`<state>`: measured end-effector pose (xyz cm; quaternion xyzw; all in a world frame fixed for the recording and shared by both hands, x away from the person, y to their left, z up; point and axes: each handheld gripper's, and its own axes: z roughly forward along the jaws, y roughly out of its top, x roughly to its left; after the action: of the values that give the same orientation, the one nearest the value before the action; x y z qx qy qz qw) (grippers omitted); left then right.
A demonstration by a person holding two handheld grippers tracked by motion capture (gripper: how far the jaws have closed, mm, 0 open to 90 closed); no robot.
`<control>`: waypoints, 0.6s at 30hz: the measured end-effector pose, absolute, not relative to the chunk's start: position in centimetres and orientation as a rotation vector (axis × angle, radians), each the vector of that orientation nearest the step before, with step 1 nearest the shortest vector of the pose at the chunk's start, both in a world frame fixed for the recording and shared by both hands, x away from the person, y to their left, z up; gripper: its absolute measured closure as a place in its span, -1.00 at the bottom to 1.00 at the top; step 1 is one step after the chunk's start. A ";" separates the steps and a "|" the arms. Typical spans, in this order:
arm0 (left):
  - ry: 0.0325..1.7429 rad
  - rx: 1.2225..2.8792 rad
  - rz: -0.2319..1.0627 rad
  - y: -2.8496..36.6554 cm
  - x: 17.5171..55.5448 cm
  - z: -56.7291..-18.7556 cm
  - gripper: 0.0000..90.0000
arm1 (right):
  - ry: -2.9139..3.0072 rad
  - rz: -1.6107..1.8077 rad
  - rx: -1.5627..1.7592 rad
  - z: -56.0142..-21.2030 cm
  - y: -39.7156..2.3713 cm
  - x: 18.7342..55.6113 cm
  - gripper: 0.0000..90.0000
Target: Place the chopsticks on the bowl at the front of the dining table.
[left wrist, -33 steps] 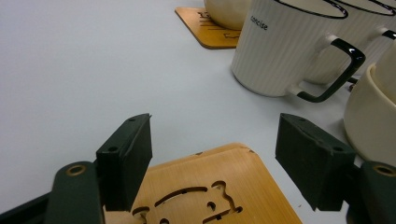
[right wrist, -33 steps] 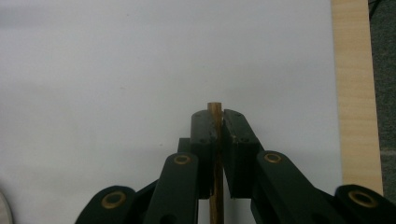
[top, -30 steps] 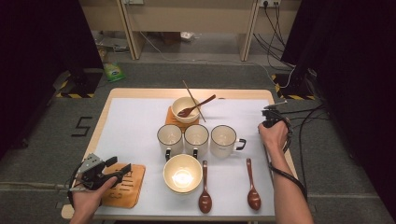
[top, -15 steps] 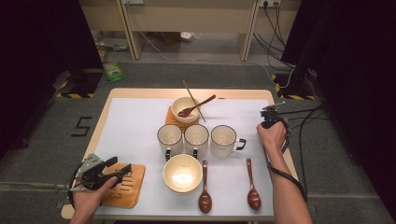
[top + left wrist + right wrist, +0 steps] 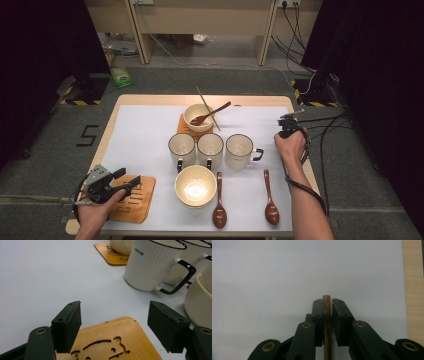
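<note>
My right gripper [image 5: 327, 301] points down at the white table mat near its right edge. Its jaws have just been opening, and a thin wooden stick [image 5: 327, 322] stands between the pads with a sliver of gap on one side. From above, the right gripper [image 5: 289, 122] sits in the hand right of the mugs. My left gripper [image 5: 115, 312] is open and hovers low over a wooden coaster [image 5: 117, 342] with a cut-out figure. The high view puts that left gripper [image 5: 127, 182] at the near left corner, above the coaster [image 5: 135, 200].
Three white mugs [image 5: 211, 149] stand in a row mid-table. Behind them a bowl [image 5: 198, 116] on a second coaster holds a wooden spoon and a stick. A cream bowl [image 5: 195, 185] sits in front, with two dark spoons [image 5: 219, 210] [image 5: 270, 207] to its right.
</note>
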<state>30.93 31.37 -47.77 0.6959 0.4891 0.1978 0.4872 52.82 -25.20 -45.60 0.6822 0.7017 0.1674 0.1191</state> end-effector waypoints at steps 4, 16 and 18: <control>1.189 1.694 0.484 31.4 30.9 -47.7 -0.41 | 2.043 0.518 1.998 -45.3 -25.5 52.5 0.65; 1.185 1.696 0.488 31.4 30.9 -47.7 -0.41 | 2.072 0.522 1.991 -44.2 -25.6 50.3 0.53; 1.183 1.693 0.489 31.4 30.9 -47.6 -0.41 | 2.074 0.513 2.000 -44.1 -25.6 49.9 0.52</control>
<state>30.86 31.44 -47.64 0.6962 0.4867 0.2009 0.4879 49.86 -25.65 -44.12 0.6795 0.7046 0.1741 0.1074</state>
